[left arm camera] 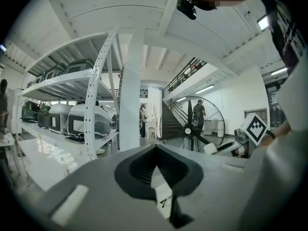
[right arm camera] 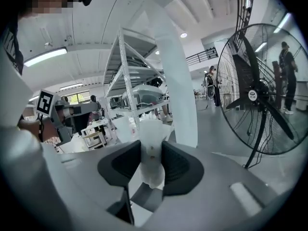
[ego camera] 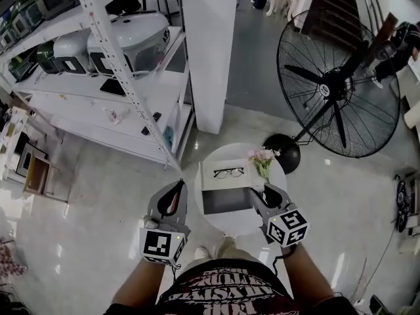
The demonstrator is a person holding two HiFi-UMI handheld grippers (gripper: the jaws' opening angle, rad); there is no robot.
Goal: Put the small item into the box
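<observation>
The right gripper (ego camera: 258, 199) holds a small white item (right arm camera: 150, 167) tight between its jaws, just at the right edge of the open white box with grey inside (ego camera: 226, 201) on the round white table (ego camera: 244, 223). The left gripper (ego camera: 176, 190), with jaws together and nothing between them, is at the left of the table. Black-rimmed glasses (ego camera: 228, 172) lie on the far, opened part of the box.

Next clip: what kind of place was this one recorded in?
Probably a warehouse-like showroom or workshop: white perforated metal shelving loaded with bulky grey appliances, a big black industrial pedestal fan, glossy concrete floor.
</observation>
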